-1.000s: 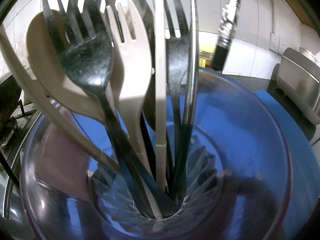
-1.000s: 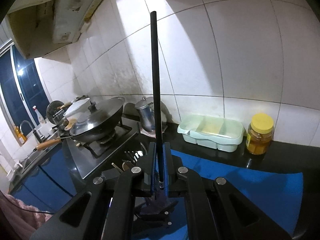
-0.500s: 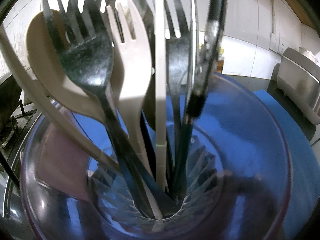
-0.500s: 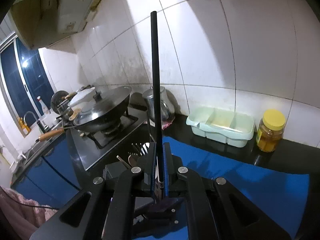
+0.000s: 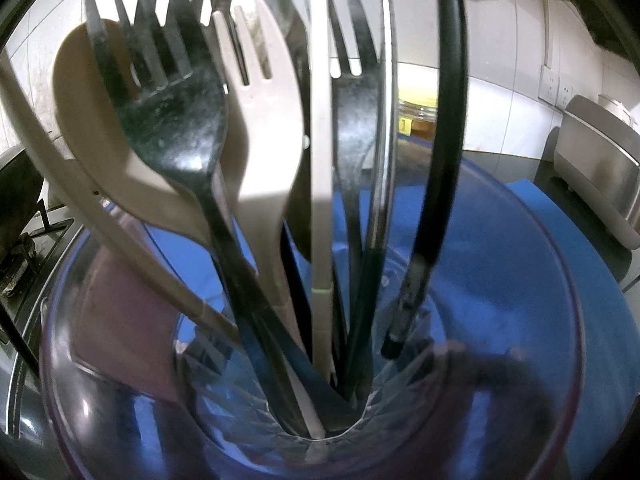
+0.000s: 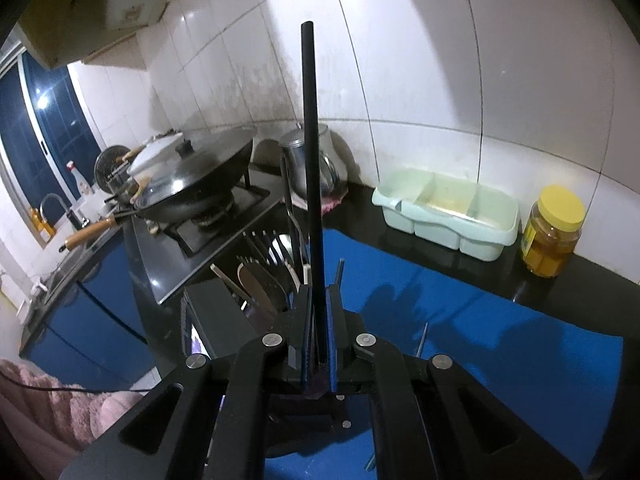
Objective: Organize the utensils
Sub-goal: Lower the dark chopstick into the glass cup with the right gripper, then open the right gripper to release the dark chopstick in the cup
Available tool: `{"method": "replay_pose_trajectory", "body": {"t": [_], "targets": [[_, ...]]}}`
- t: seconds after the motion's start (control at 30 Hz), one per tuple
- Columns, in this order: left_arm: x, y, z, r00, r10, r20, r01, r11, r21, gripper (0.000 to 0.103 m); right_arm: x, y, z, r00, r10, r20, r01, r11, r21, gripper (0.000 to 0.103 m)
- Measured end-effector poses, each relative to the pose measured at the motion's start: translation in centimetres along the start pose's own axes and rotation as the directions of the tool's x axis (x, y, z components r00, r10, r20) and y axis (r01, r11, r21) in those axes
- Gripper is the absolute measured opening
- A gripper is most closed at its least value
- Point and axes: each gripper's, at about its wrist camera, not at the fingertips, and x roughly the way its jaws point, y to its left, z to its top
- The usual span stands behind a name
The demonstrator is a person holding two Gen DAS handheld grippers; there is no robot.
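Note:
A clear ribbed glass cup (image 5: 508, 288) fills the left wrist view, and my left gripper (image 5: 304, 364) is shut on it. Its fingers (image 5: 120, 320) show only as dim purple shapes through the wall. In the cup stand steel forks (image 5: 172, 128), a beige plastic fork (image 5: 264, 140), a beige spoon (image 5: 92, 120) and pale chopsticks (image 5: 322, 160). My right gripper (image 6: 318, 312) is shut on a black chopstick (image 6: 310, 160) that stands upright. The chopstick's lower end (image 5: 400, 332) reaches down inside the cup at its right side. The utensil tops (image 6: 264, 276) show just beyond the right gripper.
A blue mat (image 6: 480, 320) covers the black counter. A lidded wok (image 6: 192, 184) sits on the stove at the left, a steel kettle (image 6: 320, 160) behind it. A pale green divided tray (image 6: 444, 212) and a yellow-lidded jar (image 6: 554, 232) stand along the tiled wall.
The black chopstick has come down from above the cup's rim into the cup. The right gripper has sunk and tipped further down. The left gripper and cup have kept still.

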Motion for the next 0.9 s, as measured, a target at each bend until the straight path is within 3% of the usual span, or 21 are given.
{"method": "replay_pose_trajectory", "body": {"t": [0.4,0.9], "targets": [[0.0,0.0,0.0,1.0,0.001,-0.001,-0.001,1.0,0.0,0.08,2.0,-0.3,-1.0,0.997,-0.007,-0.081,0.007,1.0,-0.001,0.008],[0.0,0.0,0.0,1.0,0.001,-0.001,-0.001,1.0,0.0,0.08,2.6,-1.3,-1.1,0.994,0.031,-0.109,-0.024,0.998,0.065,0.008]]}}
